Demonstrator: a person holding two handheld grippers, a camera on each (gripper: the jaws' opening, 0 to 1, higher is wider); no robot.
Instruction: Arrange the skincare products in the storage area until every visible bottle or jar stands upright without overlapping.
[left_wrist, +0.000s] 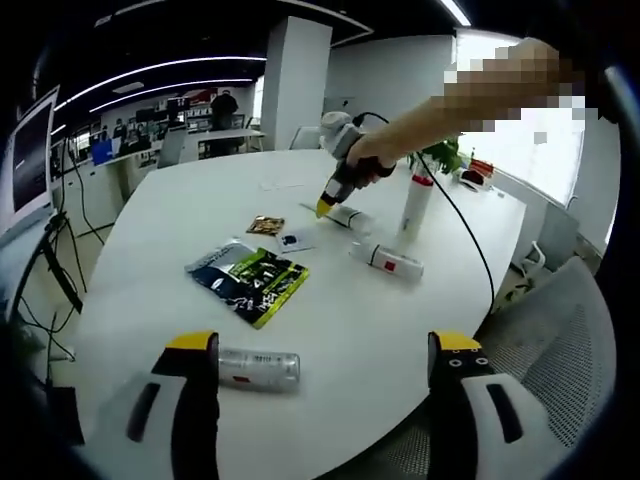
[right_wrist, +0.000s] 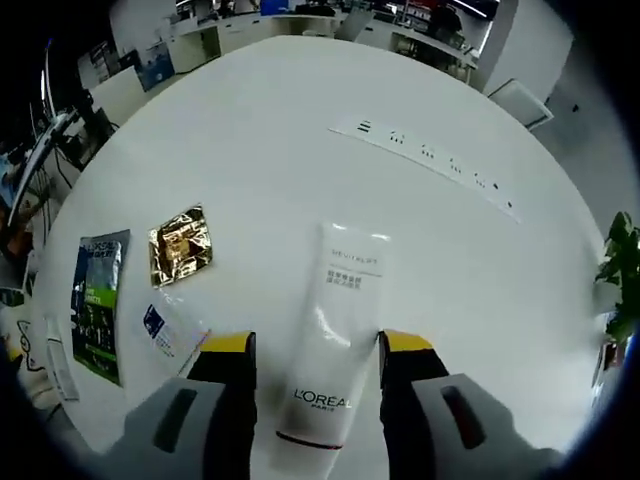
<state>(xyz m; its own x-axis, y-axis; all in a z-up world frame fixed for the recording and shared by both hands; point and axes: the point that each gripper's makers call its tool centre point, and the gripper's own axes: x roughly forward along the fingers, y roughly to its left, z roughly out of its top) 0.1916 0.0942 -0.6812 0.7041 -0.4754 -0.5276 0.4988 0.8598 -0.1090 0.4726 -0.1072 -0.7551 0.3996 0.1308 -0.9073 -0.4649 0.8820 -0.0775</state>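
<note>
In the right gripper view a white L'Oreal tube (right_wrist: 335, 340) lies flat on the white table (right_wrist: 260, 130), and my right gripper (right_wrist: 316, 344) is open with one jaw on each side of it. From the left gripper view, that right gripper (left_wrist: 324, 207) is held by a hand and points down at the tube (left_wrist: 350, 217). Beside it a second white tube with a red label (left_wrist: 388, 261) lies on its side. A white bottle with a red cap (left_wrist: 415, 203) stands upright. My left gripper (left_wrist: 322, 345) is open, and a silver bottle (left_wrist: 258, 368) lies by its left jaw.
A green and black sachet (left_wrist: 248, 282), a gold sachet (left_wrist: 265, 225) and a small blue-printed sachet (left_wrist: 295, 240) lie mid-table. A power strip (right_wrist: 425, 155) runs across the far side. A plant (left_wrist: 440, 155) stands at the far edge and a mesh chair (left_wrist: 560, 330) at the right.
</note>
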